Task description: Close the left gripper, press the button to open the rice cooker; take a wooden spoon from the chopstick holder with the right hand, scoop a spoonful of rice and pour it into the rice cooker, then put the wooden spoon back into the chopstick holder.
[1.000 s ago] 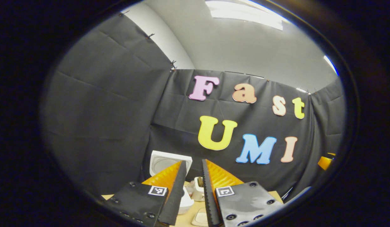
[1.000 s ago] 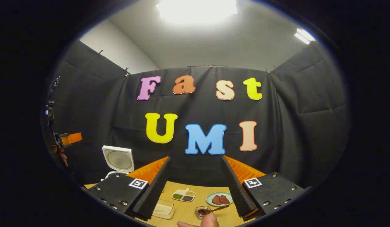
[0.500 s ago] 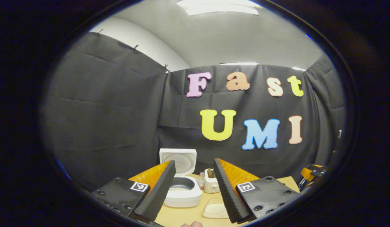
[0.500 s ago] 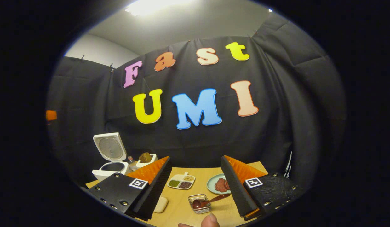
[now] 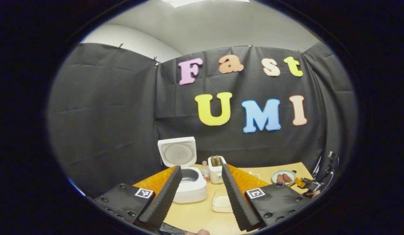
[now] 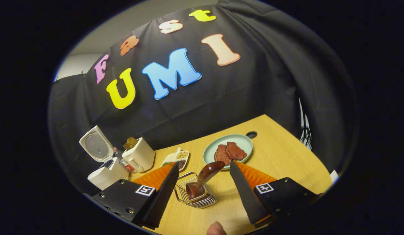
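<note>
1. Right gripper view: our right gripper [image 6: 204, 182] hangs open and empty just above the chopstick holder [image 6: 196, 195], lined up for the wooden spoon [image 6: 203, 179] leaning between its fingers.
2. Behind the holder, leftward, the rice cooker [image 6: 105, 171] stands lid-up.
3. Our left gripper [image 5: 199, 192] is open; beyond it what seems a rice tray [image 5: 221, 204].

Toaster [image 6: 139, 155] beside bottle [image 6: 118, 154]; plate [image 6: 244, 142] of meat [image 6: 229, 152].
</note>
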### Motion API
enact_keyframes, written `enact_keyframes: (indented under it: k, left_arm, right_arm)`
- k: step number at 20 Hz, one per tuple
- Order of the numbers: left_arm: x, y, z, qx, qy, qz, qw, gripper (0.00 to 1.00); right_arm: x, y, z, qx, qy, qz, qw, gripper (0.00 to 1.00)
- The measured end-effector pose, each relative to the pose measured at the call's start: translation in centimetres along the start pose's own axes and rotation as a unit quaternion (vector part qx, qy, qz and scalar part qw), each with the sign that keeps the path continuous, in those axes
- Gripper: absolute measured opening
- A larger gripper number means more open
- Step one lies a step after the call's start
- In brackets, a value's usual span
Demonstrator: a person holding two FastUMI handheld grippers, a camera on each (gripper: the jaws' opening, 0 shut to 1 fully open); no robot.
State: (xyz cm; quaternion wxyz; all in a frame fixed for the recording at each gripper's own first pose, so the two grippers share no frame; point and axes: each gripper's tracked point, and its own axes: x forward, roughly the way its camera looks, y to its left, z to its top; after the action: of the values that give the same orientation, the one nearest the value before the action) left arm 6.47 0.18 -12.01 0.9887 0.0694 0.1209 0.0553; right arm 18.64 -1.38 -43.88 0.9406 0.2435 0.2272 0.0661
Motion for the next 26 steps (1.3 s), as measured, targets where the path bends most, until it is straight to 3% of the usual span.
enact_keyframes:
  k: [2, 3, 4, 5, 6, 7, 9, 13, 19, 26]
  left_arm:
    - [0.1, -0.1, -0.4, 0.005, 0.007, -0.002, 1.000, 0.82]
    - [0.0, -0.1, -0.8, 0.007, 0.012, -0.002, 1.000, 0.84]
    - [0.0, 0.0, -1.0, 0.007, 0.015, -0.001, 1.000, 0.85]
    - [0.0, 0.0, -1.2, 0.008, 0.020, -0.001, 1.000, 0.85]
    - [0.1, 0.0, -1.7, 0.010, 0.025, -0.001, 1.000, 0.84]
    - [0.2, 0.0, -2.1, 0.011, 0.030, -0.001, 1.000, 0.83]
    - [0.3, -0.3, -2.3, 0.012, 0.034, -0.004, 0.999, 0.82]
    - [0.2, -1.1, -2.3, 0.019, 0.035, -0.013, 0.999, 0.85]
    - [-0.4, 0.1, -1.2, 0.003, 0.018, -0.015, 1.000, 0.82]
    - [-1.6, 5.4, -0.8, -0.034, -0.016, -0.021, 0.999, 0.82]
  right_arm:
    - [1.6, -0.5, -0.6, 0.009, 0.011, -0.017, 1.000, 0.89]
    - [2.2, -1.1, -1.0, 0.018, 0.021, -0.037, 0.999, 0.75]
    - [2.7, -1.0, -1.1, 0.027, 0.030, -0.040, 0.998, 0.55]
    - [3.1, -0.4, -1.6, 0.038, 0.040, -0.031, 0.998, 0.42]
    - [3.6, 0.0, -2.1, 0.046, 0.048, -0.026, 0.997, 0.41]
    - [3.6, 0.4, -2.2, 0.056, 0.061, -0.022, 0.996, 0.29]
    - [3.7, 1.4, -2.4, 0.070, 0.070, 0.002, 0.995, 0.24]
    - [2.6, 1.1, -2.0, 0.075, 0.076, -0.003, 0.994, 0.17]
    - [0.6, 2.7, 0.1, 0.052, 0.068, 0.013, 0.996, 0.17]
    - [-4.1, 6.8, 6.4, 0.005, 0.029, 0.010, 1.000, 0.16]
